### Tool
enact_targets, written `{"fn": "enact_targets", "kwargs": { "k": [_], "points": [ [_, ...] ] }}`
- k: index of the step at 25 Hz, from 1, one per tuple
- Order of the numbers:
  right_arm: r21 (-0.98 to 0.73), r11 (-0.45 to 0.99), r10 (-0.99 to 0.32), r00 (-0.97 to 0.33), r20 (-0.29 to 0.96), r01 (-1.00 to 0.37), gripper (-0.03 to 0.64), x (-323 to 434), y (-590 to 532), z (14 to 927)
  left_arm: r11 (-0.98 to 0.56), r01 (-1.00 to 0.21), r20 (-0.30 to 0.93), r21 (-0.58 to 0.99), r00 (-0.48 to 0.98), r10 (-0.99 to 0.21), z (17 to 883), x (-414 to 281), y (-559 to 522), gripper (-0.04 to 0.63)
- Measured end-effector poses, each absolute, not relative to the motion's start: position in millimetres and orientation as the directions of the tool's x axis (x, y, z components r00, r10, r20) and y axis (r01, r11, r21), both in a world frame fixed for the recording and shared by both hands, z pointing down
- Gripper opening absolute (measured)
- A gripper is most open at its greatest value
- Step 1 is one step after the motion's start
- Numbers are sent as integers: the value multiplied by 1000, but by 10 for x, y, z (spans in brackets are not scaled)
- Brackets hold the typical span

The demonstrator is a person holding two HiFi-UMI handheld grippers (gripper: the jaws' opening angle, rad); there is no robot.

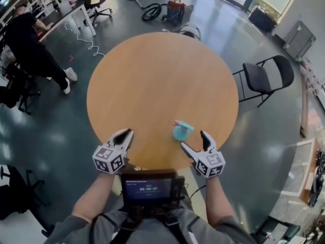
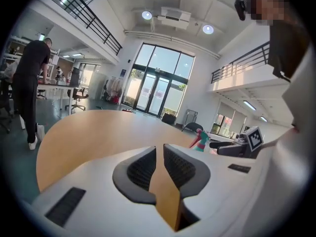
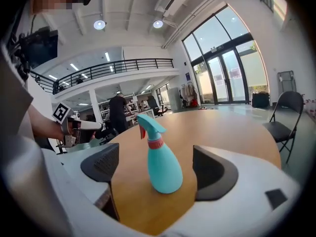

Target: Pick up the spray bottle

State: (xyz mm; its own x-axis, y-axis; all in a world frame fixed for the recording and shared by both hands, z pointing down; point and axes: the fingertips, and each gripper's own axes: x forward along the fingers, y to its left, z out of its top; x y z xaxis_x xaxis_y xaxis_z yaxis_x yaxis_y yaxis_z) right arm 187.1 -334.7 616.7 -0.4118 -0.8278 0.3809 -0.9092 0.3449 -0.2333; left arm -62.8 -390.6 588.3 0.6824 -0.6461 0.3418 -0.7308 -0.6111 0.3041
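A teal spray bottle (image 1: 181, 131) with a pink trigger stands upright on the round wooden table (image 1: 152, 75), near its front edge. My right gripper (image 1: 197, 142) is open just behind and to the right of it. In the right gripper view the bottle (image 3: 162, 164) stands between the wide-apart jaws, touching neither pad (image 3: 211, 171). My left gripper (image 1: 123, 137) hovers at the table's front left edge, shut and holding nothing. Its jaws (image 2: 159, 167) are nearly together in the left gripper view, where the bottle (image 2: 200, 141) appears far off to the right.
A black folding chair (image 1: 266, 78) stands right of the table. A person in black (image 1: 30, 44) is at desks on the far left. A scooter and a red bag (image 1: 172, 9) lie beyond the table. A small screen (image 1: 147, 187) hangs on my chest.
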Motion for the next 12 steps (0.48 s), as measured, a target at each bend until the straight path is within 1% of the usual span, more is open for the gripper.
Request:
{"fn": "enact_targets", "kwargs": {
  "k": [7,9,10,12],
  "points": [
    [-259,323,-780,-411,473,-910,477,1917,-3349,6680,-592,-746,428,305,663,-614,6350,-541,-3875,52],
    [-269,325,-770,-418,482,-907,477,1903,-3340,6758,-581,-755,449,303,651,-612,6444,-553,-3875,52],
    [-272,325,-766,-421,486,-906,495,1895,-3344,6786,-578,-758,459,301,647,-609,6485,-552,-3879,52],
    [-275,327,-758,-425,494,-904,495,1868,-3357,6833,-579,-759,475,298,644,-599,6559,-538,-3887,52]
  ]
}}
